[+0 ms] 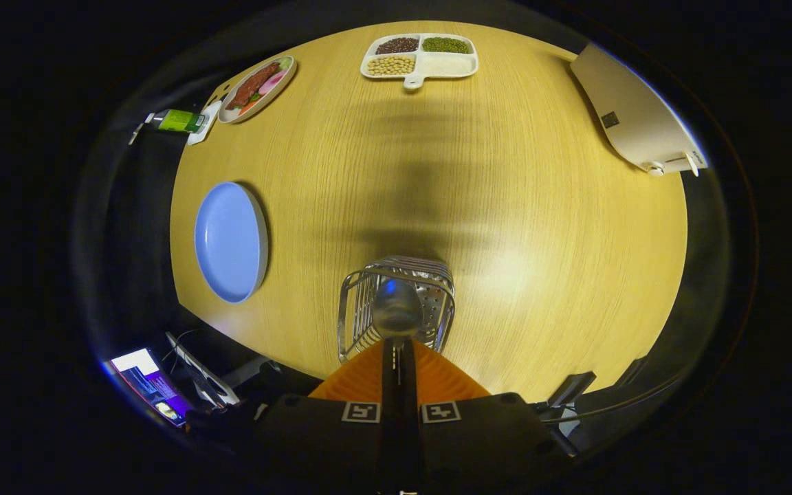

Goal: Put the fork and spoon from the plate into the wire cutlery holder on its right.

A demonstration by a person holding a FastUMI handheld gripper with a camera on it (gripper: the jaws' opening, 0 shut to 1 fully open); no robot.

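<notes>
Steel spoon point(397, 307) held bowl-forward over the wire cutlery holder point(396, 309); blue plate point(231, 242) bare.

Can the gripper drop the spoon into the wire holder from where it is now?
Probably yes. The gripper is shut on the spoon, whose bowl hangs right over the open top of the wire cutlery holder. Nothing lies between spoon and holder.

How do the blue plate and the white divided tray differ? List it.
1. The blue plate is round; the white divided tray is rectangular with a short handle.
2. The plate is bare; the tray holds beans and grains in compartments.
3. The plate lies left of the wire holder, where the tool grips a spoon; the tray sits far beyond.
Both rest flat on the wooden table.
</notes>
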